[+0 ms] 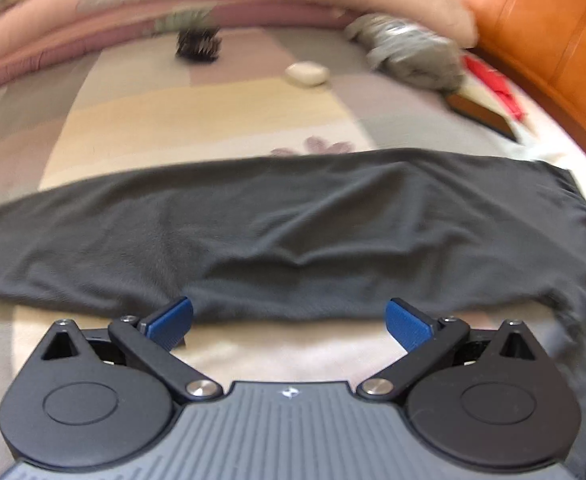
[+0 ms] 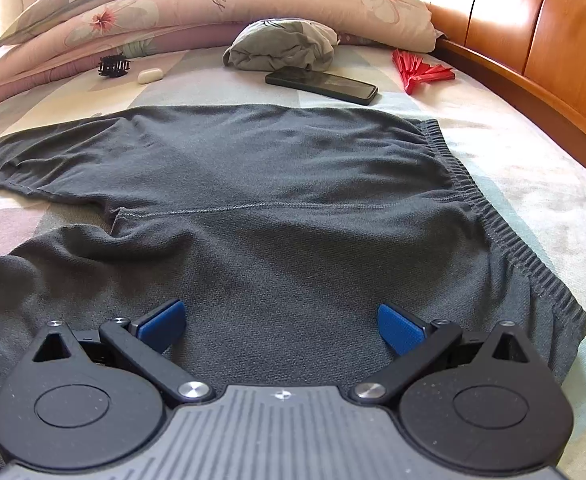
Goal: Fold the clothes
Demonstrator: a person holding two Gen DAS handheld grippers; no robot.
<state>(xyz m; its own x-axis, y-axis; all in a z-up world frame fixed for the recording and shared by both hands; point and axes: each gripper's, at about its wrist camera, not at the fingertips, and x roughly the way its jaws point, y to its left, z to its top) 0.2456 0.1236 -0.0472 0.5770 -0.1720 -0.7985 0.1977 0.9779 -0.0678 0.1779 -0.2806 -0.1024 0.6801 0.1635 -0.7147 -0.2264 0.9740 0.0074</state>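
Note:
Dark grey pants (image 2: 277, 200) lie spread flat on the bed, the elastic waistband (image 2: 485, 208) at the right and the legs running off to the left. In the left wrist view one pant leg (image 1: 277, 232) stretches across the frame as a long dark band. My left gripper (image 1: 289, 322) is open, low over the bedsheet at the leg's near edge, nothing between its blue pads (image 1: 171, 322). My right gripper (image 2: 281, 326) is open over the seat of the pants near the waistband, holding nothing.
Beyond the pants lie a black phone (image 2: 321, 85), a bundled grey garment (image 2: 281, 50), a white earbud case (image 2: 149, 76), a black hair clip (image 2: 113, 66) and a red folded fan (image 2: 421, 70). Floral pillows (image 2: 213, 4) line the back. A wooden headboard (image 2: 533, 40) bounds the right.

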